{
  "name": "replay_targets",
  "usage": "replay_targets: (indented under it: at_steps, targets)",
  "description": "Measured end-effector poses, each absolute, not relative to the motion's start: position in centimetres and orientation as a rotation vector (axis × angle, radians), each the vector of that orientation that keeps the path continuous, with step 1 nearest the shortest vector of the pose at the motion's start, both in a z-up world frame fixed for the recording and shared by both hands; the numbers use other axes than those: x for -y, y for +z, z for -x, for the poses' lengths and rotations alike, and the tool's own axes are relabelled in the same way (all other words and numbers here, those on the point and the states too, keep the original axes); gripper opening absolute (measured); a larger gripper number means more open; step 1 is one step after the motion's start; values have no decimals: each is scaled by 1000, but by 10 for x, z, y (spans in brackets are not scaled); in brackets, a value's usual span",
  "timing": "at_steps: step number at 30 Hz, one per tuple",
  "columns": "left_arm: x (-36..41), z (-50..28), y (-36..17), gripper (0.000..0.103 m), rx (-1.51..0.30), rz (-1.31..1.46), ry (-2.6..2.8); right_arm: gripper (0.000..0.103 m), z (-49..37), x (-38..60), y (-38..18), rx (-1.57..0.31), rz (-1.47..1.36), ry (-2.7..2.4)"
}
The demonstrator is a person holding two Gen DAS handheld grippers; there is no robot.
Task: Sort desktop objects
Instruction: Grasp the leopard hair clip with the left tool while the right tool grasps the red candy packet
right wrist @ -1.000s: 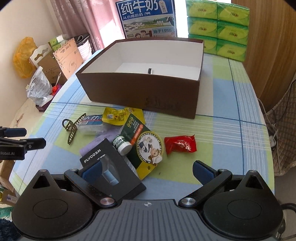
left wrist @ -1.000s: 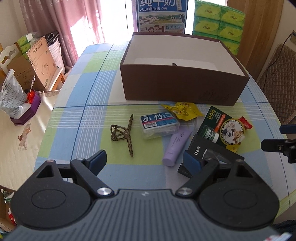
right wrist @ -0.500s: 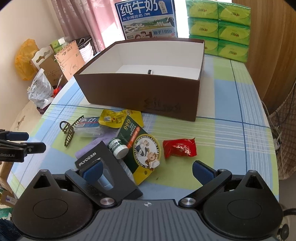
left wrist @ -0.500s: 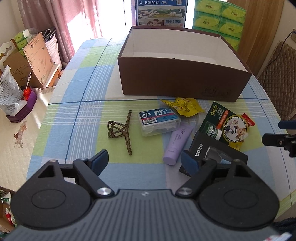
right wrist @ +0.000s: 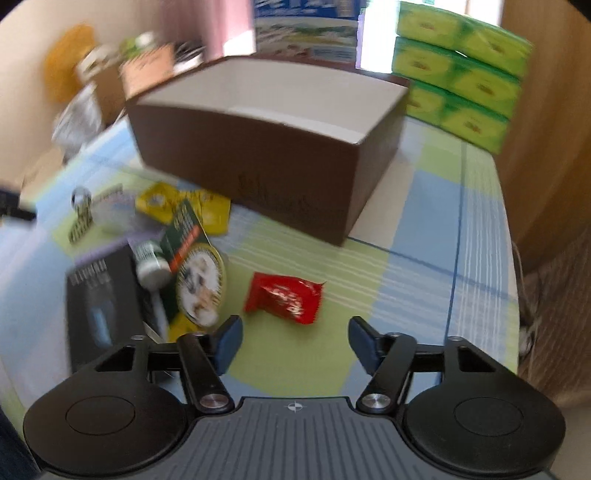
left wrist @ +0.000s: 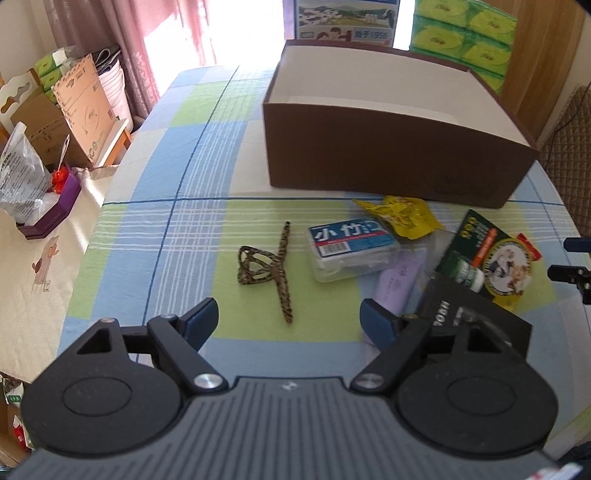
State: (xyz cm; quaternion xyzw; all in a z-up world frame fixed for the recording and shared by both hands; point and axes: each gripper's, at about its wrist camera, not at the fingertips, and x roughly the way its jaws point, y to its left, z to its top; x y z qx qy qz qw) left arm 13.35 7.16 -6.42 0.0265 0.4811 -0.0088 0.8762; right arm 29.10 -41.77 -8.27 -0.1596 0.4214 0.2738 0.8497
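Note:
A brown open box [left wrist: 399, 162] stands at the back of the checked tablecloth; it also shows in the right wrist view [right wrist: 258, 147]. In front of it lie a leopard hair clip [left wrist: 267, 267], a clear floss box [left wrist: 352, 247], a yellow packet [left wrist: 400, 216], a purple tube [left wrist: 395, 282], a green card pack [left wrist: 487, 258] and a black box [left wrist: 476, 317]. A red snack packet [right wrist: 284, 297] lies just ahead of my right gripper [right wrist: 293, 339], which is open and empty. My left gripper [left wrist: 288, 321] is open and empty, just short of the hair clip.
Green tissue packs [right wrist: 469, 81] and a milk carton [left wrist: 347, 18] stand behind the box. Cardboard boxes and bags [left wrist: 48, 122] sit off the table's left edge. A chair [left wrist: 569, 147] is at the right. The right wrist view is motion-blurred.
My left gripper has moved left and now faces the hair clip. My right gripper has swung right and forward toward the red packet. No object on the table has moved.

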Motion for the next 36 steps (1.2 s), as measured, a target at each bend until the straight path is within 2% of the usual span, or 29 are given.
replay_targets:
  at_steps: [7,14,15,16,17,18,19,30,33,35,36]
  targets:
    - [-79,-147,-79,80,-1037,-58,-6,58,-304,397,-107,-829,605,755]
    - [-82,-154,-91,79,-1057,-55,-27,57,-314,376,-124,-819,710,866]
    - [-82,-156,-93,79,-1061,-60,-28,52,-315,374,-126,-823,715,874]
    - [-82,-157,-96,78,-1064,-66,-27,39,-317,371,-128,-830,716,873]
    - [-83,-159,-98,77,-1066,-72,-28,32,-318,371,-130,-844,710,864]
    - [-83,-161,-101,75,-1067,-78,-30,27,-320,373,-130,-854,685,857]
    - [-84,-163,-104,72,-1070,-84,-32,26,-322,375,-130,-865,652,836]
    - [-87,-199,-131,57,-1060,-155,-75,25,-332,422,-122,-995,297,437]
    - [-85,-208,-141,44,-1056,-175,-96,26,-328,438,-118,-1008,229,385]
    - [-86,-212,-147,43,-1051,-187,-101,26,-326,442,-117,-1011,209,366]
    - [-87,-213,-148,38,-1030,-183,-108,26,-324,443,-116,-1009,205,357]
